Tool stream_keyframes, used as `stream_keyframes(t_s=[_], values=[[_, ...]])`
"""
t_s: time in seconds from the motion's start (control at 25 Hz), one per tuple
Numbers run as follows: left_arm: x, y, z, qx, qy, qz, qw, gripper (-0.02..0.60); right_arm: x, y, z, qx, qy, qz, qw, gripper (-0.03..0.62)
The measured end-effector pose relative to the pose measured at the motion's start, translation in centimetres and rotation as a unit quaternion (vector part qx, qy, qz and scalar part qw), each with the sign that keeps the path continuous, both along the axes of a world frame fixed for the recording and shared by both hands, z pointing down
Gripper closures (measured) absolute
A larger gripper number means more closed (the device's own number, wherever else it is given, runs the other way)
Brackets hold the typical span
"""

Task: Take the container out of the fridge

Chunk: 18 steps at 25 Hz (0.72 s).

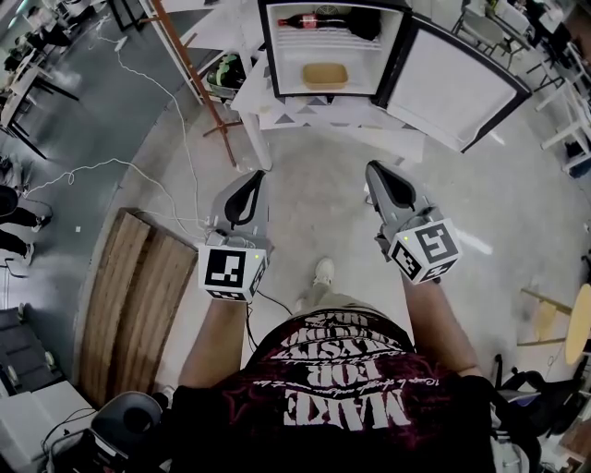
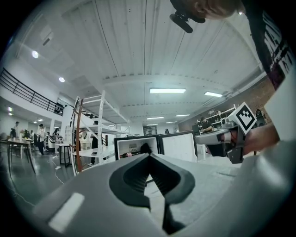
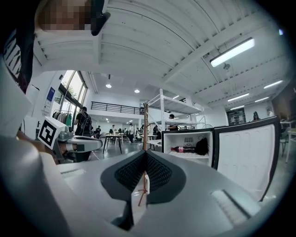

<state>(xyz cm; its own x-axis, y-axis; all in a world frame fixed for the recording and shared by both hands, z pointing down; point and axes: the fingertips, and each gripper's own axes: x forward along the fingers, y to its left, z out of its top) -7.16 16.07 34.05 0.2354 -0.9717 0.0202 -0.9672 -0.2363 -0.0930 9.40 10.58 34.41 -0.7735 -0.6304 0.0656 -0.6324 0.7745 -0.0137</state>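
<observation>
We hold the left gripper (image 1: 255,175) and right gripper (image 1: 372,167) well apart from the open fridge (image 1: 286,65), jaws pressed together and empty. The container (image 1: 325,74) sits on the lower shelf.

Right gripper (image 3: 144,156) fingers (image 3: 159,173) meet; open fridge (image 3: 187,159) ahead

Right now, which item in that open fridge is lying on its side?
The dark bottle with the red label, on the upper shelf. The tan container sits flat on the level below.
</observation>
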Motion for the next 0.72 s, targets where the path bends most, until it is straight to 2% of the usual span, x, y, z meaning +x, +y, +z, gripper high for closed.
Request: stream_keyframes(t_s=[0.36, 0.72], values=[[-1.0, -2.5, 1.1, -0.013, 0.004, -0.004, 0.9999, 0.581, -1.2, -2.7, 0.9, -0.005, 0.005, -0.005, 1.000, 0.569], [-0.8, -6.3, 0.3, -0.006, -0.001, 0.011, 0.9999, 0.581, -1.2, -6.1, 0.4, 0.005, 0.004, 0.002, 1.000, 0.569]])
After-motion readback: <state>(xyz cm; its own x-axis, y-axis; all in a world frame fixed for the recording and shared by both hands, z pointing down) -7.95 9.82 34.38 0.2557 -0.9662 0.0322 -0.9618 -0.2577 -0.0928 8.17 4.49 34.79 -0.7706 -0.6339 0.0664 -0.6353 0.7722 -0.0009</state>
